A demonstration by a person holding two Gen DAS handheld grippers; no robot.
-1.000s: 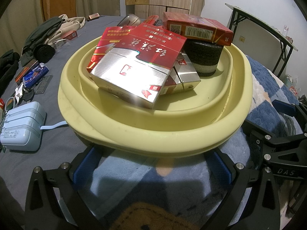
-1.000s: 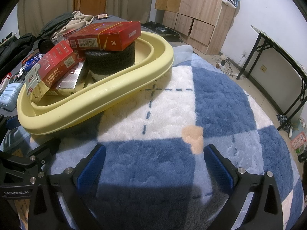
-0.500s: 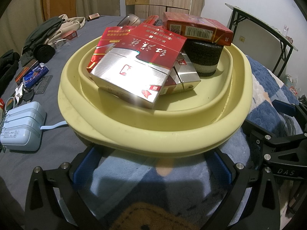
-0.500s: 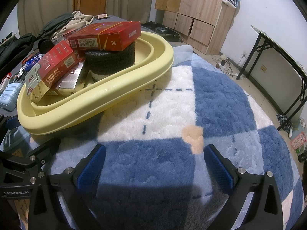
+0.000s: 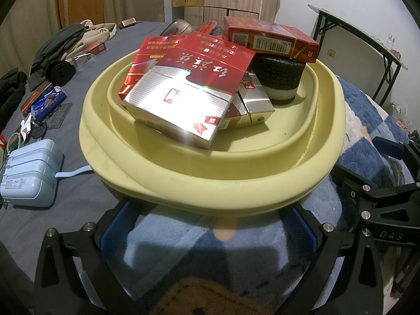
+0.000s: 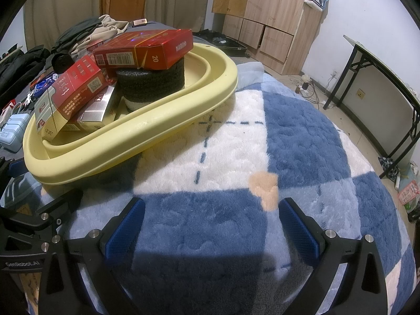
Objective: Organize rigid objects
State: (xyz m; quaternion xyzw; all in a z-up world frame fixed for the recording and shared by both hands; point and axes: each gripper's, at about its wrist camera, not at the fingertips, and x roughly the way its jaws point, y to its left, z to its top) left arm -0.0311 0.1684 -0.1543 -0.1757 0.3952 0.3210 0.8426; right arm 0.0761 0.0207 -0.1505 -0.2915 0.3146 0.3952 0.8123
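A pale yellow basin point(image 5: 236, 183) point(image 6: 147, 134) sits on a blue and white plush blanket. Inside it lie several red and silver cigarette cartons point(image 5: 189, 86) point(image 6: 71, 94) and a black foam cylinder point(image 5: 281, 78) point(image 6: 152, 84) with a red box point(image 5: 270, 39) point(image 6: 147, 50) on top. My left gripper point(image 5: 210, 231) is open, just in front of the basin's near rim, holding nothing. My right gripper point(image 6: 210, 231) is open over the blanket point(image 6: 288, 136), to the right of the basin, with nothing between its fingers. Each gripper shows at the edge of the other's view.
Left of the basin on a grey sheet lie a light blue case point(image 5: 29, 176), keys, small packets point(image 5: 47, 102) and a pile of clothes point(image 5: 76, 39). A folding table point(image 6: 380, 78) and wooden cabinets point(image 6: 262, 13) stand beyond the bed.
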